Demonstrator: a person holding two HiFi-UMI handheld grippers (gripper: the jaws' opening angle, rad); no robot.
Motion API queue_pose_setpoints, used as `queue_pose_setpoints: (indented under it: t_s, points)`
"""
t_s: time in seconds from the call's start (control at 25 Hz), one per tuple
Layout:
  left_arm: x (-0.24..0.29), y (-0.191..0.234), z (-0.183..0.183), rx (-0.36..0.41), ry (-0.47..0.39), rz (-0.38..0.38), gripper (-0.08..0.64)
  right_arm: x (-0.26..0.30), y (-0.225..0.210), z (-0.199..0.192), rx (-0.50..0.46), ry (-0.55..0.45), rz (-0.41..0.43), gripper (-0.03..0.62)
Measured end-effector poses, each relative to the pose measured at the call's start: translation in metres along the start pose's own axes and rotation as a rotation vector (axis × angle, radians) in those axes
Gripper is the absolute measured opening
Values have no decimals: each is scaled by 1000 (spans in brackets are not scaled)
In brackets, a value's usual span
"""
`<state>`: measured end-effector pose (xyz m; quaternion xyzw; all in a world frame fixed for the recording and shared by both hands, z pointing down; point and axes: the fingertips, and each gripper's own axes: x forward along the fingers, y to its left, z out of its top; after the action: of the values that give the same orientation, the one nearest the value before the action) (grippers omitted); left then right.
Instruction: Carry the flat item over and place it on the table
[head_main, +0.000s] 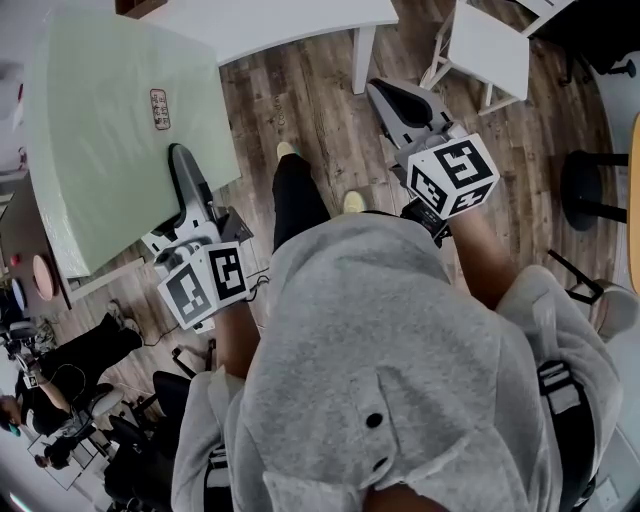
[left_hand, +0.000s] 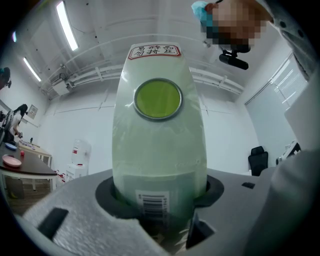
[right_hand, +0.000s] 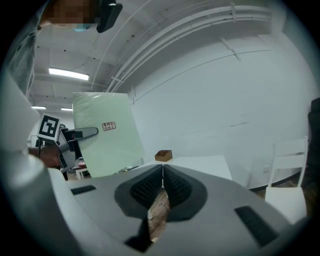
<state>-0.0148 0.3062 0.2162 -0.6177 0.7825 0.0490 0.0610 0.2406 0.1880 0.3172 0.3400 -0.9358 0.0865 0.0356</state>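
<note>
While my left gripper (head_main: 183, 165) (left_hand: 160, 200) clamped one edge of the flat item (head_main: 110, 130) (left_hand: 159, 150), the pale green board reached forward from the jaws and out to my left. Its long axis ran on along the gripper's line, with the far end highest. The board was carried in the air, tilted, with its broad face open to the head view.

My right gripper (head_main: 385, 95) (right_hand: 162, 187) had its jaws pressed together with nothing between them, pointing out over the wooden floor (head_main: 320, 120). From that gripper's view the board (right_hand: 107, 135) stood to the left.

Ahead stood the white table (head_main: 300, 25) (right_hand: 200, 164), with a small brown box (right_hand: 163, 155) on its top. A white chair (head_main: 490, 45) stood just beside it and a black stool (head_main: 590, 185) further right. A dark table at my left bore a pink plate (head_main: 44, 277).

A red-bordered label (head_main: 159, 109) (left_hand: 154, 51) near the board's far end carried two rows of characters, too small to read. A barcode sticker (left_hand: 152, 204) sat near the jaws, and a round yellow-green disc (left_hand: 158, 98) lay between the two labels.
</note>
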Motion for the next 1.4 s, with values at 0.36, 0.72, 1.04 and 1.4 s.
queue_pose_setpoints:
  t_s: [0.36, 0.72, 1.04, 1.4]
  points:
    - [10, -7, -2, 7, -25, -15, 270, 5, -9, -2, -7, -8, -6, 28]
    - [29, 11, -12, 0, -28, 12, 270, 35, -11, -5, -31, 7, 13, 28]
    - [66, 32, -22, -9, -16, 14, 270, 79, -18, -4, -37, 24, 16, 28]
    - [125, 47, -39, -7, 16, 0, 270, 131, -40, 0, -16, 39, 1, 28]
